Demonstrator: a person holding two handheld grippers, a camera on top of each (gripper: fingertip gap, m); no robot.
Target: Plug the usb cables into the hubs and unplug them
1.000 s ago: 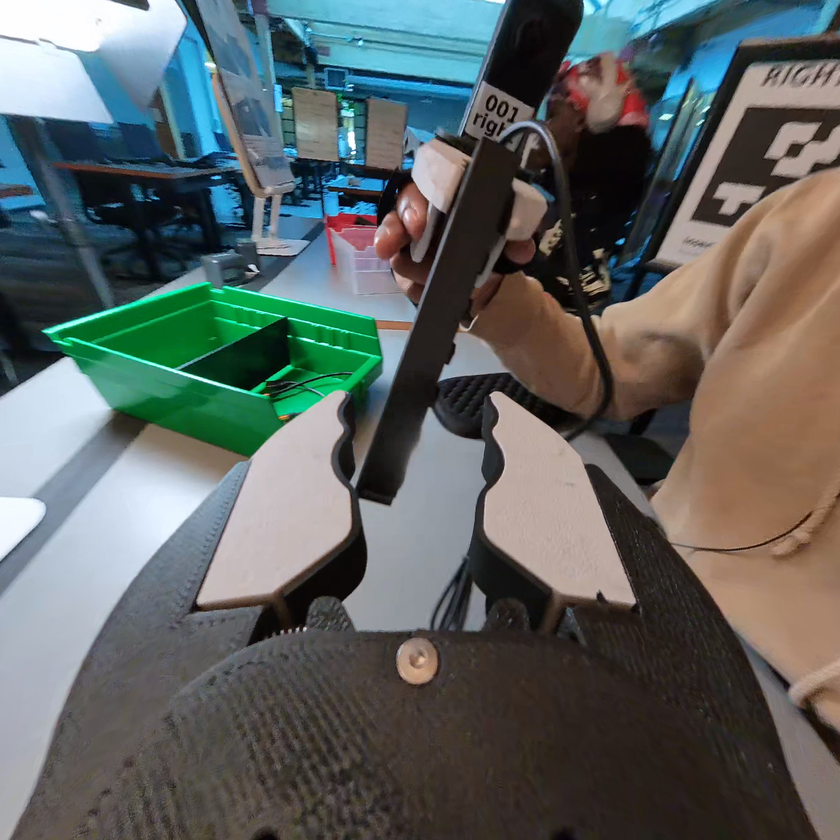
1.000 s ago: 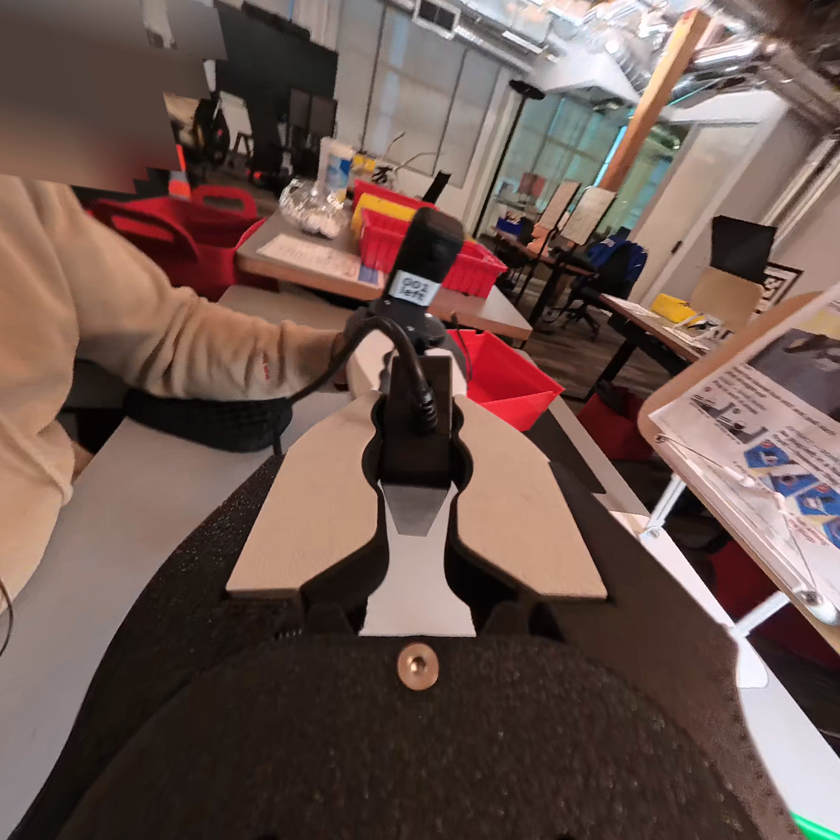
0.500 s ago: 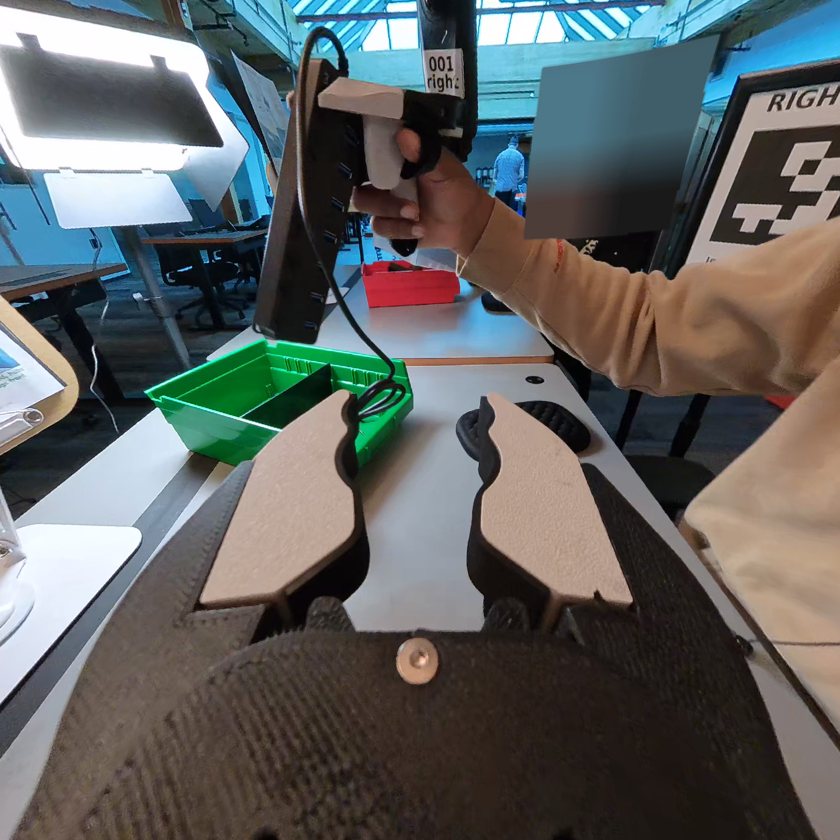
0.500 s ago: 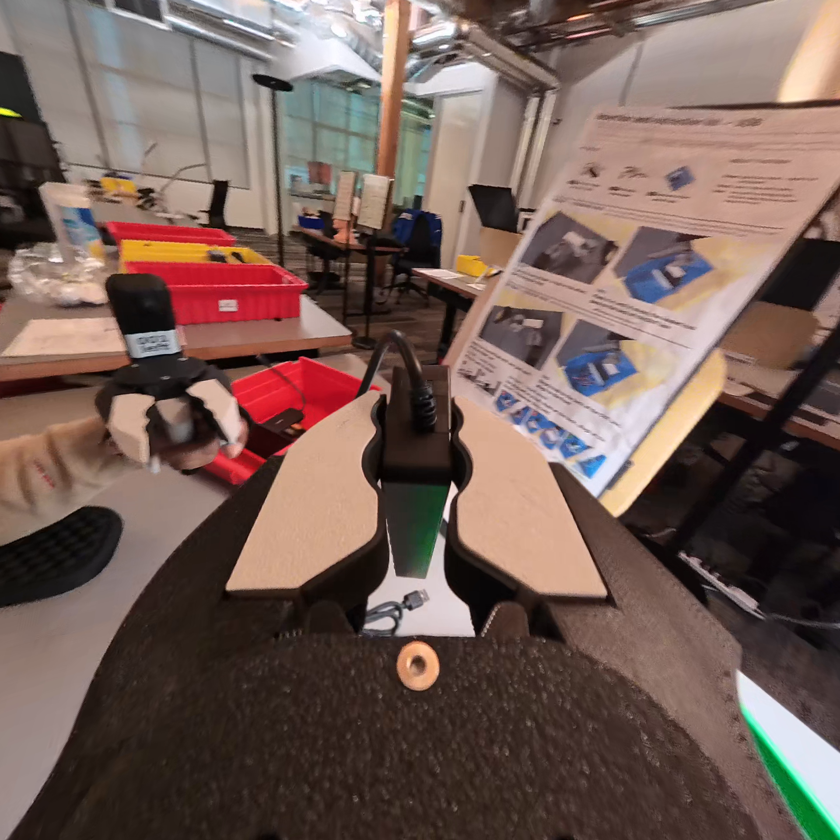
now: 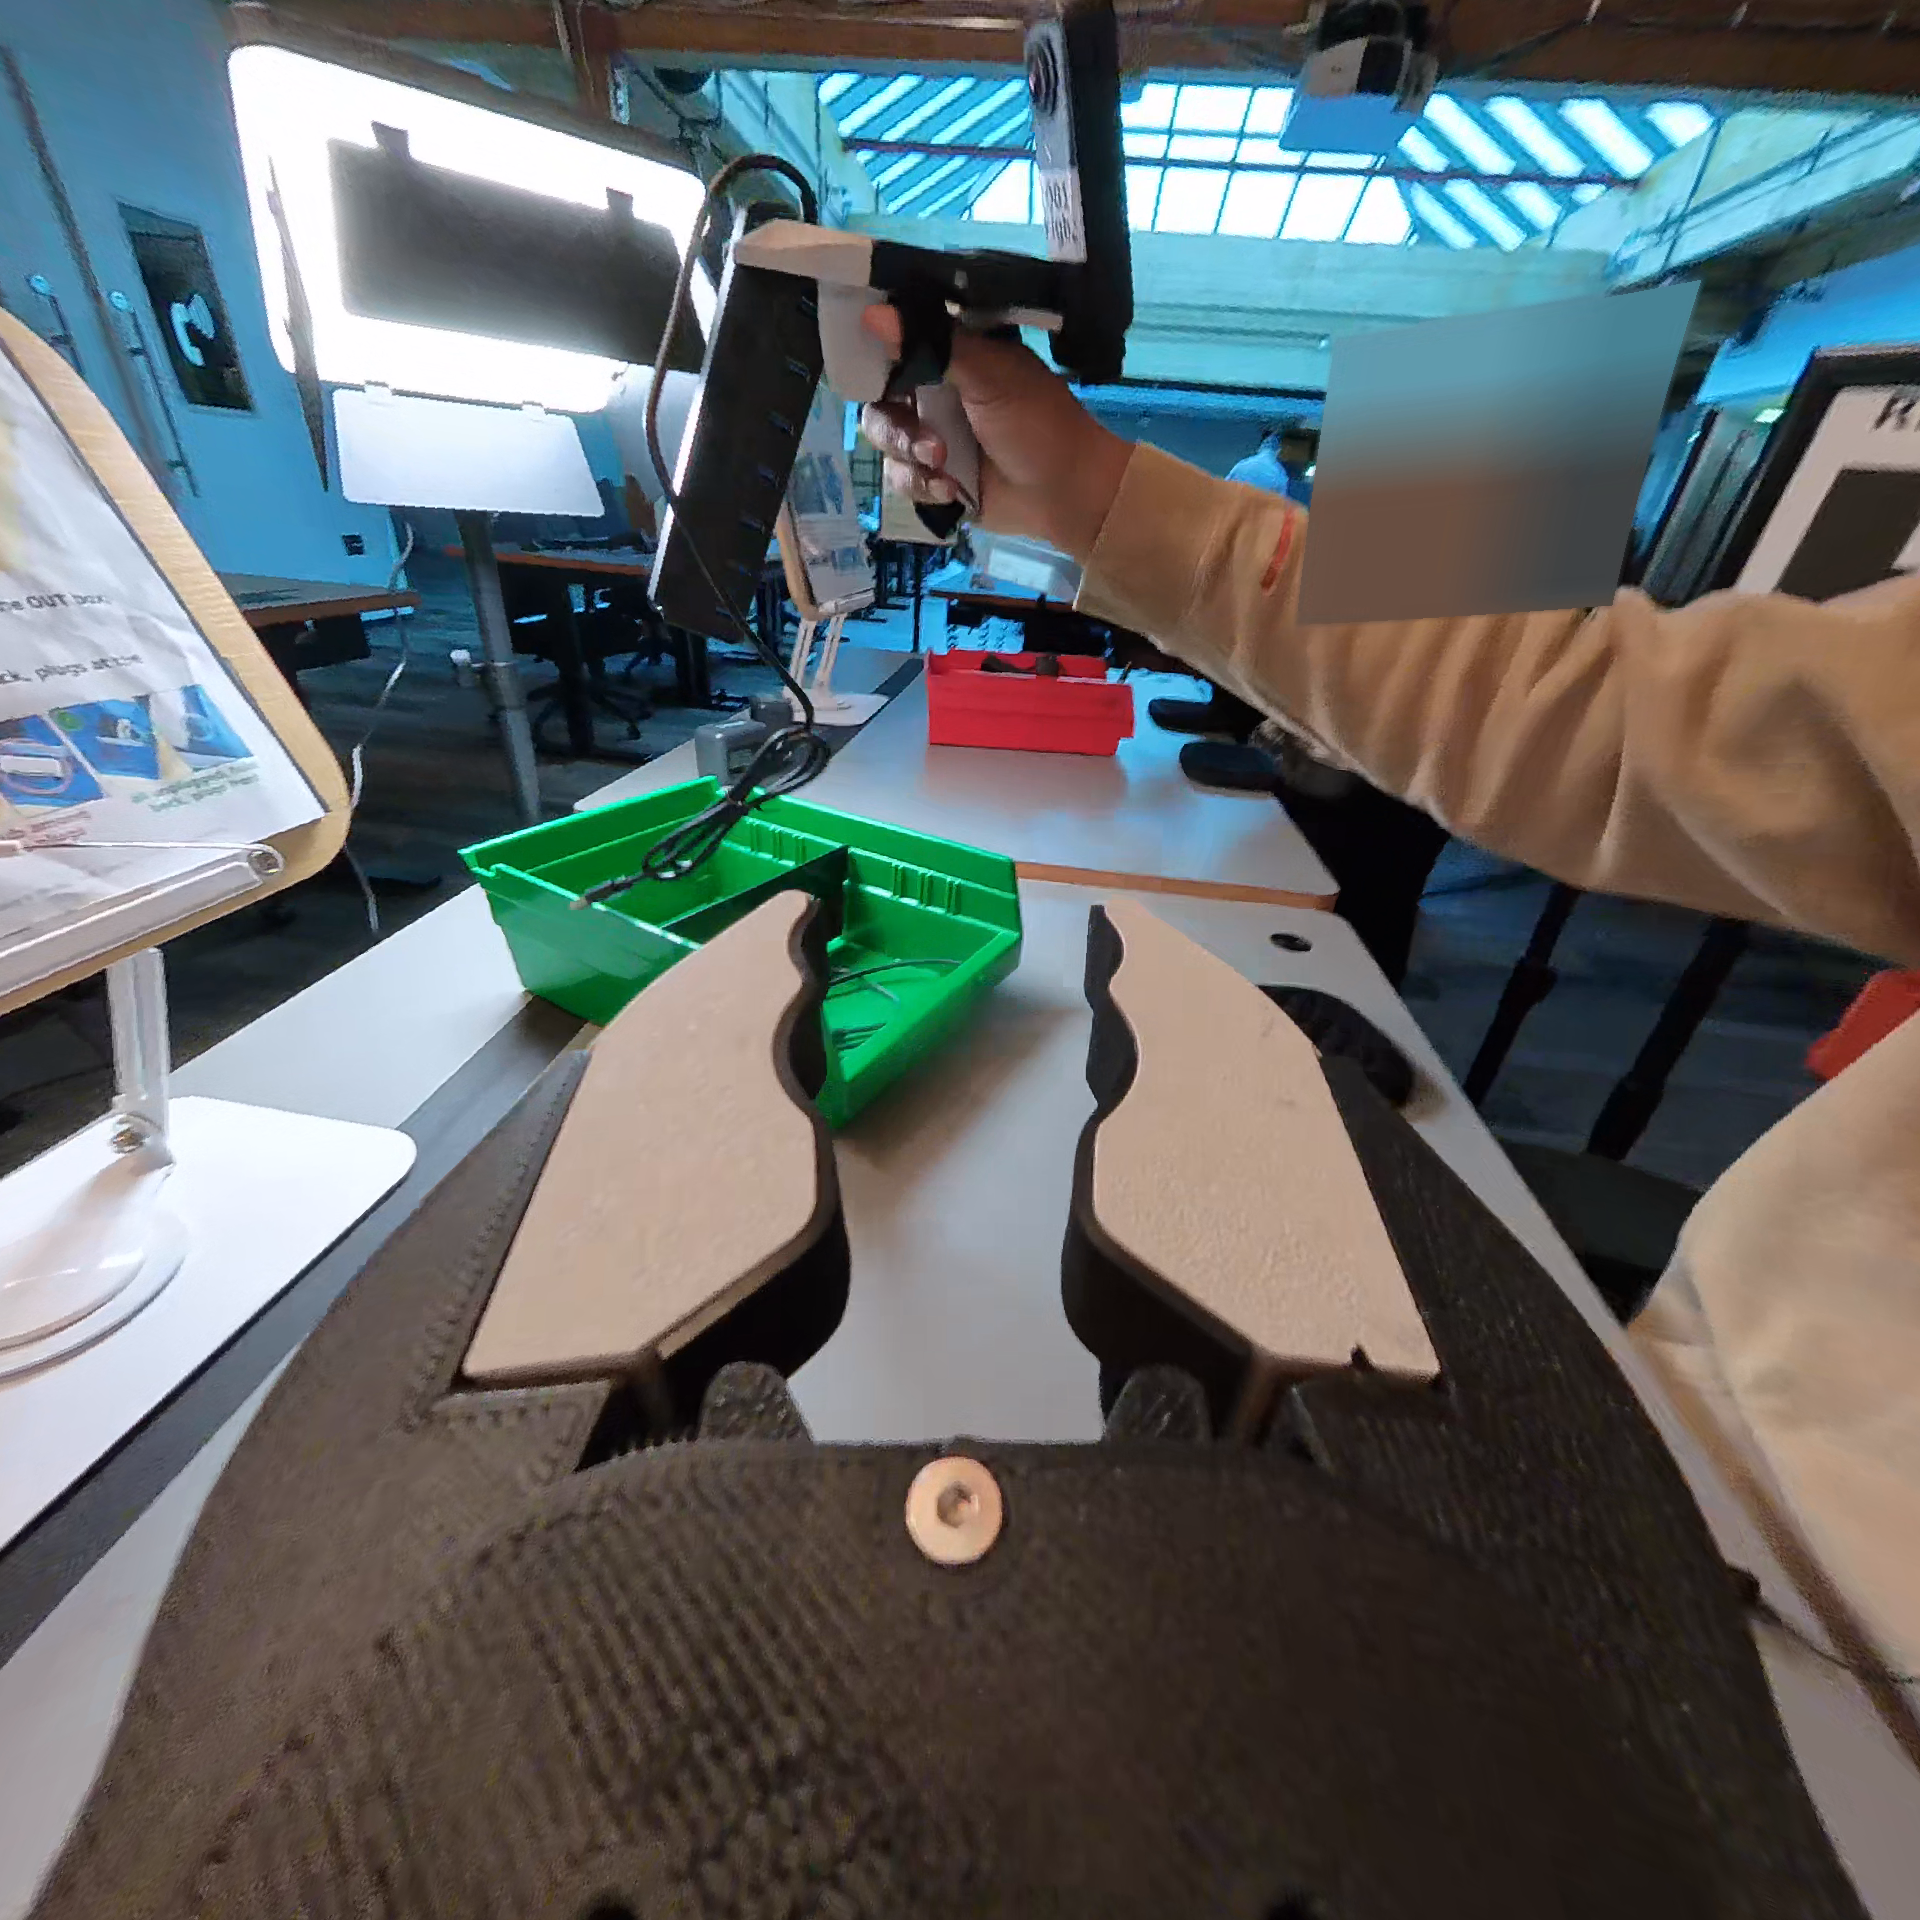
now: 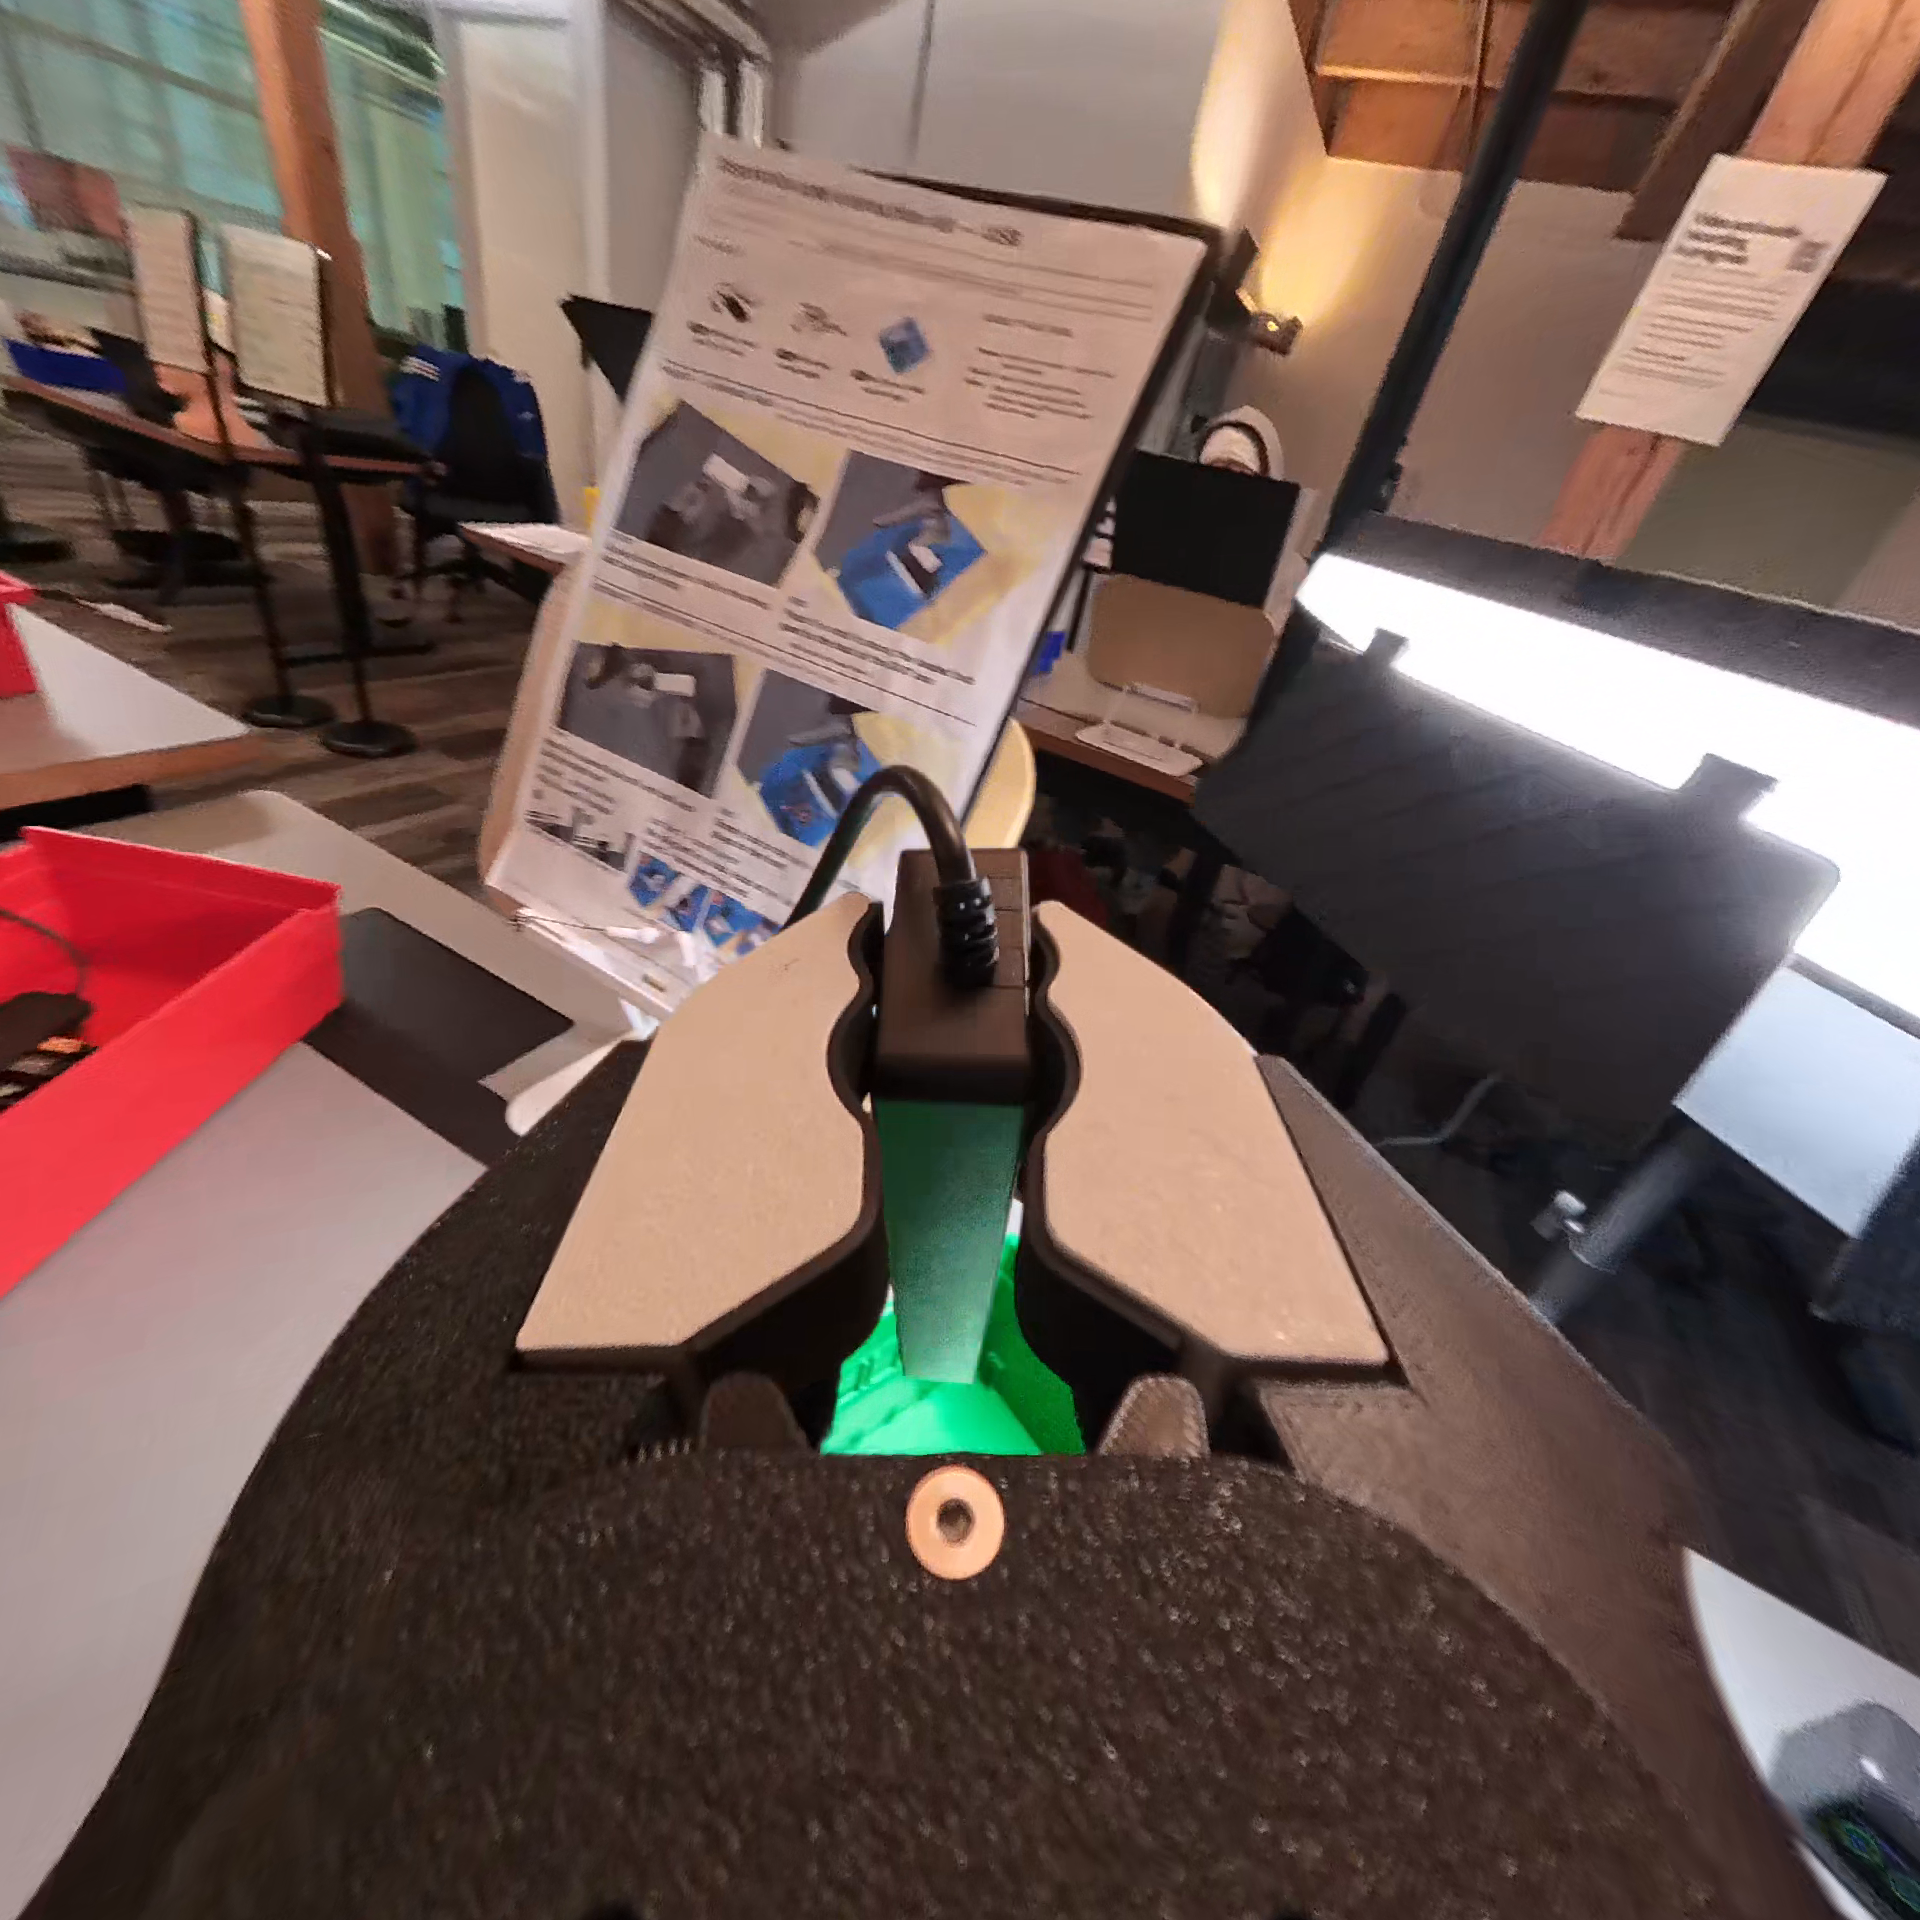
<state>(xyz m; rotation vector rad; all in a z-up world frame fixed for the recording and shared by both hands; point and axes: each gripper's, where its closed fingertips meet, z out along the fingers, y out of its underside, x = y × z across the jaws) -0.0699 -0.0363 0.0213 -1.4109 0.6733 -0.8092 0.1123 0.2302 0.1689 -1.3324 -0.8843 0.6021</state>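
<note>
A green bin (image 5: 582, 940) with a black divider was seen on the grey worktop (image 5: 343, 1039). An instruction sheet on a wooden board (image 5: 125, 727) was propped on a white stand (image 5: 135, 1049) at the left edge. A red bin (image 5: 1023, 707) was set on a farther table (image 5: 1195, 831), and a bright light panel (image 5: 468, 301) was mounted behind. In the right wrist view, a red tray (image 6: 156, 997) was placed at the left, and another printed sheet (image 6: 831, 540) was stood upright beyond it.
</note>
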